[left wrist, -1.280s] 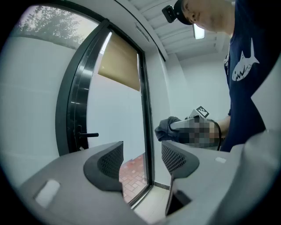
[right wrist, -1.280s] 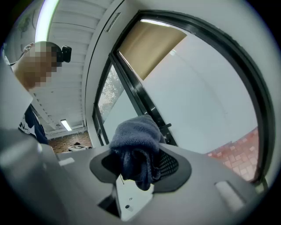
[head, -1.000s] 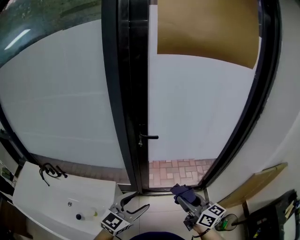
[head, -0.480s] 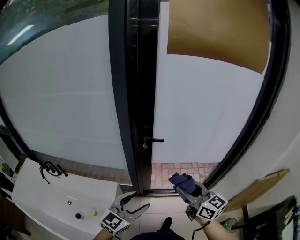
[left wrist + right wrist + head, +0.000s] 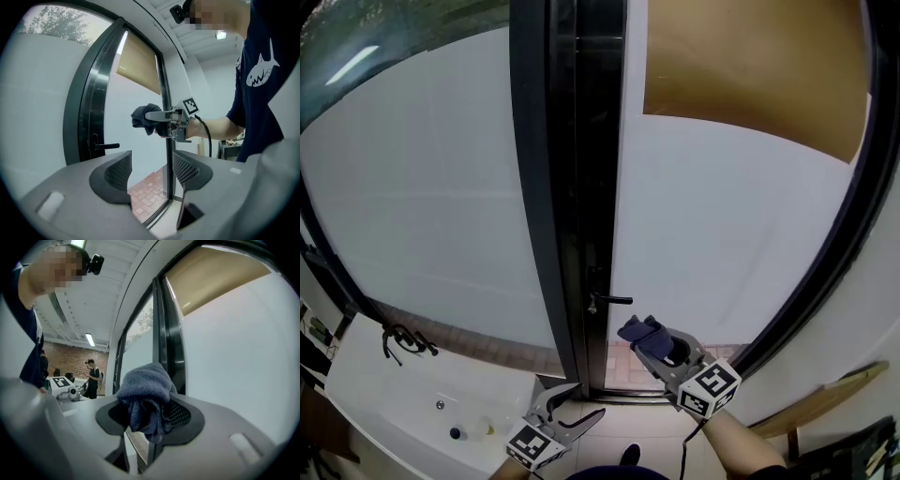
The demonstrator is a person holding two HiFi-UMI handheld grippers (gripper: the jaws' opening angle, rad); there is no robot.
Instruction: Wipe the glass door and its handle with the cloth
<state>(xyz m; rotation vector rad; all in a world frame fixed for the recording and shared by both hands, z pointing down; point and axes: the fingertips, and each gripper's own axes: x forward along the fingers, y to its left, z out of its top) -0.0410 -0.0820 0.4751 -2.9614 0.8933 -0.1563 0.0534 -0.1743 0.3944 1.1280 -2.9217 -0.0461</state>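
Observation:
A tall glass door (image 5: 722, 225) in a black frame (image 5: 581, 187) stands ahead, with a black lever handle (image 5: 609, 300) on its left edge. My right gripper (image 5: 652, 339) is shut on a bunched dark blue cloth (image 5: 642, 335) and is raised just right of and below the handle, close to the glass. The cloth (image 5: 146, 401) fills the jaws in the right gripper view. From the left gripper view I see that cloth (image 5: 143, 118) held near the pane and the handle (image 5: 105, 146). My left gripper (image 5: 572, 410) hangs low and open, empty.
A white washbasin (image 5: 412, 412) with a black tap (image 5: 398, 342) stands at lower left. A brown blind (image 5: 750, 75) covers the door's top. Red brick paving (image 5: 623, 361) shows through the glass bottom. A wooden board (image 5: 825, 384) leans at lower right.
My right gripper has risen with the cloth from near the floor up toward the door handle. The view has moved closer to the door. The left gripper stays low.

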